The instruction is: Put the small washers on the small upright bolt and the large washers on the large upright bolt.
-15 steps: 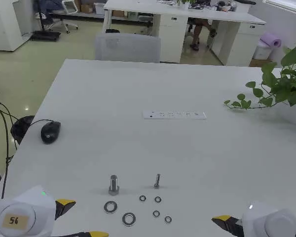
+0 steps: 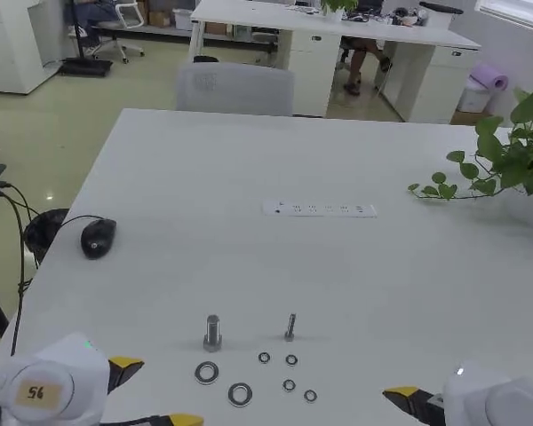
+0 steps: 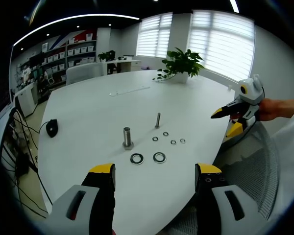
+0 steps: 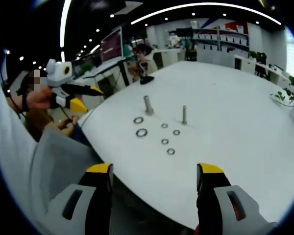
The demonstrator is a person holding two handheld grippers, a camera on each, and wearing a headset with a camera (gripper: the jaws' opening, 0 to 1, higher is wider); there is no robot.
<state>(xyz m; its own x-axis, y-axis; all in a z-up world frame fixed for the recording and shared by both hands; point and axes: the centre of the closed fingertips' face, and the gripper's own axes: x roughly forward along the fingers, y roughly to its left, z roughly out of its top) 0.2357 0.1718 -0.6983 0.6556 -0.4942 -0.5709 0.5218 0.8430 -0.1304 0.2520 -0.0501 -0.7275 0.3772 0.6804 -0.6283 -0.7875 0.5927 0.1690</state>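
On the white table (image 2: 249, 177) the large bolt (image 2: 212, 332) and the small bolt (image 2: 290, 327) stand upright side by side, both bare. Two large washers (image 2: 206, 373) (image 2: 240, 393) lie flat in front of the large bolt. Several small washers (image 2: 290, 359) lie in front of the small bolt. My left gripper (image 2: 155, 392) hovers open at the near left edge, its yellow-tipped jaws wide apart (image 3: 154, 170) and aimed at the large washers (image 3: 136, 158). My right gripper (image 2: 409, 401) is open (image 4: 154, 169) off the near right edge, well short of the washers (image 4: 164, 141).
A black mouse (image 2: 98, 238) with its cable lies at the table's left side. A white power strip (image 2: 320, 209) sits mid-table and a potted plant (image 2: 506, 151) at the far right. A grey chair (image 2: 235, 89) stands behind the far edge.
The head view has shifted slightly. Bolts and washers lie as before, and both grippers stay open at the near edge.
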